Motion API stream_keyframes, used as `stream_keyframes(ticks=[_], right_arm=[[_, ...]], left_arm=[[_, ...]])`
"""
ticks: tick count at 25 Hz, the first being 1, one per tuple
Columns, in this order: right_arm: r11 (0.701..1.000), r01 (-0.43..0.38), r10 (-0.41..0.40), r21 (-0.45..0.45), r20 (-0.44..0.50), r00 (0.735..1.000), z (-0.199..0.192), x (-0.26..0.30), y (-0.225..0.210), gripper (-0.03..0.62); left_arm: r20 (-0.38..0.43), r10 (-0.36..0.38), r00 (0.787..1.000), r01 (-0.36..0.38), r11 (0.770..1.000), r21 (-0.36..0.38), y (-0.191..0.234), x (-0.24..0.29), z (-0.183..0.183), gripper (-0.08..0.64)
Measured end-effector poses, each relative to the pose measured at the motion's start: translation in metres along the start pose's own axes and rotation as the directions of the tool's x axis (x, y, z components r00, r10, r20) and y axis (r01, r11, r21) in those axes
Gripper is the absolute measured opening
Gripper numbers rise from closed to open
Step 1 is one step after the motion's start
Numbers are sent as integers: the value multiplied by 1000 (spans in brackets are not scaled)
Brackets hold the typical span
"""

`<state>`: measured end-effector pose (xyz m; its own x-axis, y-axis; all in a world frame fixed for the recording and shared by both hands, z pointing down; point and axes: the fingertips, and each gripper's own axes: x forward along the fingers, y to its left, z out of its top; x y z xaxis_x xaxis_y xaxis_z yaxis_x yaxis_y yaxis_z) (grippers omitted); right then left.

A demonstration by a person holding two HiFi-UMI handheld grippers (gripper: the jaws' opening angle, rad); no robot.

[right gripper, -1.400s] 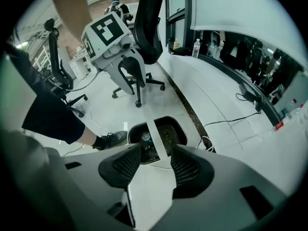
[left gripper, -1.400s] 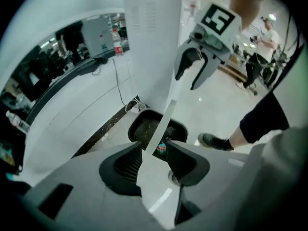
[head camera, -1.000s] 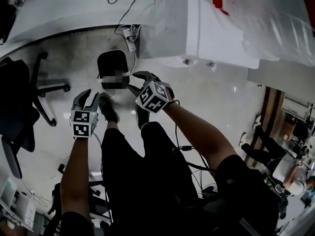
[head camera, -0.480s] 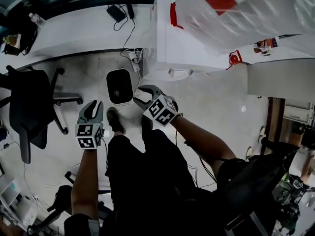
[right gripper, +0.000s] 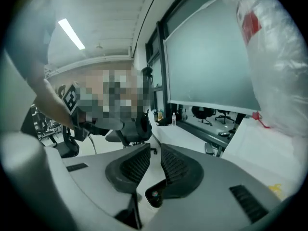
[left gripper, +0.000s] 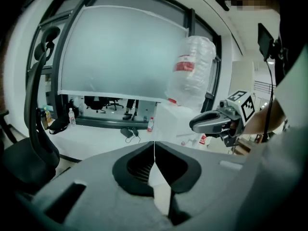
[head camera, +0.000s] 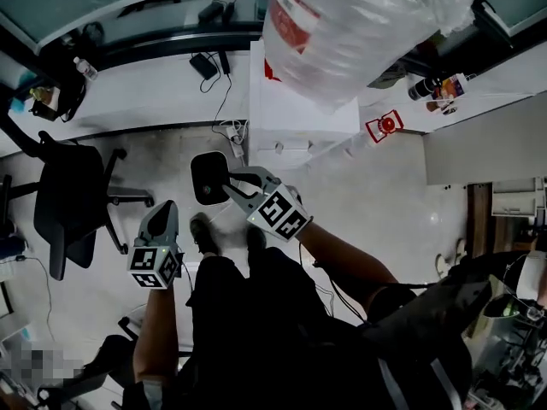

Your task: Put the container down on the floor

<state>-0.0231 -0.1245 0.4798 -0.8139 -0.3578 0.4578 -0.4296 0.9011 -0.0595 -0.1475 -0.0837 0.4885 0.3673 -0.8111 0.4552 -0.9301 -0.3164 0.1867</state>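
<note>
The black, rounded-rectangular container with a pale rim stands on the pale grey floor. It is near the floor's far edge, where the long white counter runs under the window. It is just beside the near left corner of the white box-shaped cabinet. A white power strip with cables lies between the container and the counter, and the person's dark shoe is on the floor just on the near side of it.

The left gripper is held up to the left of the shoe, apart from the container. In the left gripper view its two grey fingers meet in one thin line, with nothing between them.

The right gripper is held above the container, and in the head view its tips overlap the container's right rim. In the right gripper view its ribbed black pads stand a little apart. These jaws have just been closing, with only a narrow empty gap between them.

A large clear plastic-wrapped thing with a red label stands on top of the cabinet. A black office chair stands on the floor at the left, well apart from the container.
</note>
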Motion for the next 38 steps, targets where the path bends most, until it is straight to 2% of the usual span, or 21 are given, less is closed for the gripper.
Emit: stream_keyframes(ticks=[5, 11, 14, 22, 27, 29, 33, 36, 38], right_arm=[[1000, 4, -4, 4, 120, 993, 51, -35, 5, 35], [999, 51, -49, -2, 234, 971, 102, -66, 10, 25], [997, 77, -70, -15, 269, 961, 127, -75, 17, 23], [989, 142, -151, 49, 340, 928, 177, -86, 40, 20], [977, 181, -210, 113, 355, 911, 195, -85, 54, 15], [974, 199, -227, 112, 363, 904, 201, -86, 62, 14], [971, 211, -239, 116, 372, 897, 214, -83, 73, 11], [973, 209, -229, 94, 367, 902, 221, -79, 84, 9], [972, 220, -234, 81, 370, 899, 226, -78, 91, 9]], left_arm=[[92, -15, 996, 14, 1000, 10, -23, -27, 39, 12], [222, -49, 974, 28, 995, 99, -40, -62, 97, 12], [271, -42, 962, 22, 997, 79, -38, -78, 119, 12], [323, -96, 942, 76, 994, 74, -38, -128, 143, 12], [341, -85, 936, 37, 989, 143, -24, -164, 151, 12], [349, -65, 935, 9, 987, 158, -15, -176, 153, 12], [358, 39, 933, -62, 997, 53, 19, -192, 156, 12], [406, 162, 900, -161, 986, -36, 49, -213, 158, 12], [414, 197, 889, -188, 980, -63, 62, -223, 157, 12]])
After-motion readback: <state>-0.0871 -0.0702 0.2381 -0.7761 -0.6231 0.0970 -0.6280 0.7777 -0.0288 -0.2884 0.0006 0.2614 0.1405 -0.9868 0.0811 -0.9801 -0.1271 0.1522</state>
